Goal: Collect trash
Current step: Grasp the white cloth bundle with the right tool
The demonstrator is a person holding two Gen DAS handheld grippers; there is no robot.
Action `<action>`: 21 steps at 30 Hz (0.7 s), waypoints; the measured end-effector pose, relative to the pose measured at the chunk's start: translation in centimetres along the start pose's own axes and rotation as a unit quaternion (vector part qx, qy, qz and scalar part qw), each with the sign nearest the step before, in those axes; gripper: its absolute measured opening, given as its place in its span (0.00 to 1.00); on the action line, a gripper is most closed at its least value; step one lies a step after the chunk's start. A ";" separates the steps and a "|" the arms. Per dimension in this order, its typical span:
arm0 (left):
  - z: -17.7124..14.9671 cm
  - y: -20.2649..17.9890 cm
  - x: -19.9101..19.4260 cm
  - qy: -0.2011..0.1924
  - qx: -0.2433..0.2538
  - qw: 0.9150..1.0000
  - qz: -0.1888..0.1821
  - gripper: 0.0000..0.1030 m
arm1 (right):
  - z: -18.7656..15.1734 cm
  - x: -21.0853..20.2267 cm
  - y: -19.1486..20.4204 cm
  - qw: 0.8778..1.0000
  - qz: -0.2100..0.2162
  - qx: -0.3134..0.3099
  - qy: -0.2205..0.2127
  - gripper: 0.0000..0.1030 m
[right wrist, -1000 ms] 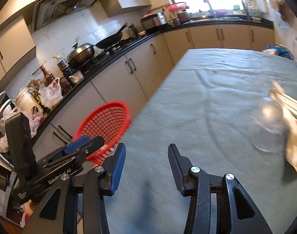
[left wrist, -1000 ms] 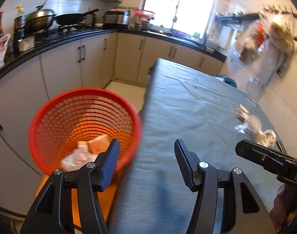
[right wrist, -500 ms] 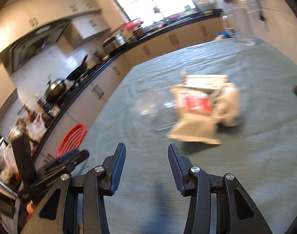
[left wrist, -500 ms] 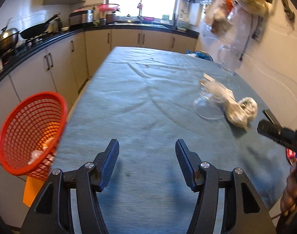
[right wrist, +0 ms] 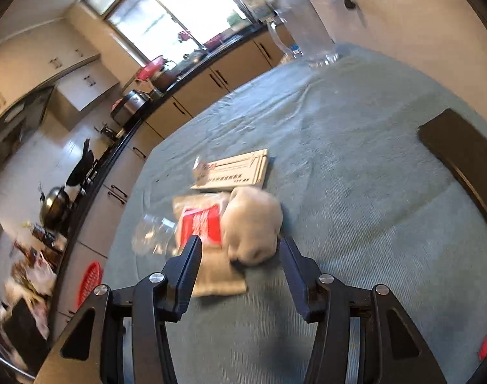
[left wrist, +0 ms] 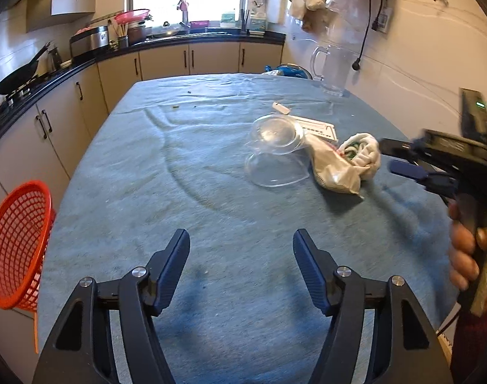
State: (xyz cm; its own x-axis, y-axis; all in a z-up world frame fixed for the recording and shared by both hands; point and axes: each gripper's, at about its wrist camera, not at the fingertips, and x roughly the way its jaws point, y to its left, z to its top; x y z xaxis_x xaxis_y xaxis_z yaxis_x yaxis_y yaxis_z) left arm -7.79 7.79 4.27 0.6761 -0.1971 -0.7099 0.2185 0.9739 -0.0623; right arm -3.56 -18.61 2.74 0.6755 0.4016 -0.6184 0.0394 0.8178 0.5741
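Note:
A pile of trash lies on the blue-grey tablecloth [left wrist: 185,172]: a white crumpled wad [left wrist: 363,155] [right wrist: 253,224], a pale packet with a red label [right wrist: 200,227] [left wrist: 329,169], a clear plastic lid [left wrist: 275,153] [right wrist: 153,233] and a flat white box [right wrist: 233,171] [left wrist: 317,128]. My right gripper [right wrist: 238,249] is open, its jaws on either side of the wad, just short of it; it shows in the left wrist view [left wrist: 400,160]. My left gripper [left wrist: 241,256] is open and empty over the near table. The red mesh basket [left wrist: 16,243] [right wrist: 89,283] stands off the table's left edge.
A clear pitcher [left wrist: 331,70] stands at the table's far right. A dark flat object [right wrist: 461,156] lies on the table to the right of the trash. Kitchen counters with pans [left wrist: 19,73] run along the left and back walls.
Both grippers swung right, away from the basket and toward the trash pile. The right gripper has closed in on the white wad, which now sits between its open jaws.

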 end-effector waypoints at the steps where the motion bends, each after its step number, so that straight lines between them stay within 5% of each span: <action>1: 0.2 -0.2 0.0 0.000 0.003 1.000 0.001 0.67 | 0.5 0.7 -0.3 1.000 -0.002 0.007 0.002 0.53; 5: 0.8 -0.1 0.3 0.004 0.007 1.000 0.005 0.69 | 1.0 2.9 -0.7 1.000 0.011 0.014 0.024 0.53; 9: 1.8 0.4 1.4 0.018 -0.004 1.000 -0.001 0.70 | 0.7 3.2 -0.8 1.000 0.015 0.000 0.017 0.35; 21: 7.0 0.1 5.8 0.034 -0.037 0.998 -0.035 0.83 | 0.6 2.8 -2.1 1.000 0.021 0.013 -0.001 0.34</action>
State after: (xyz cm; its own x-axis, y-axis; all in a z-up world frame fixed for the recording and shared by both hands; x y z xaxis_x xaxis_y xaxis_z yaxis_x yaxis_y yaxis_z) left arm 1.12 5.90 5.05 0.6106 -0.2587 -0.7485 0.2095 0.9642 -0.1624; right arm -1.30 -19.46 0.17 0.6786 0.4337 -0.5928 0.0308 0.7895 0.6129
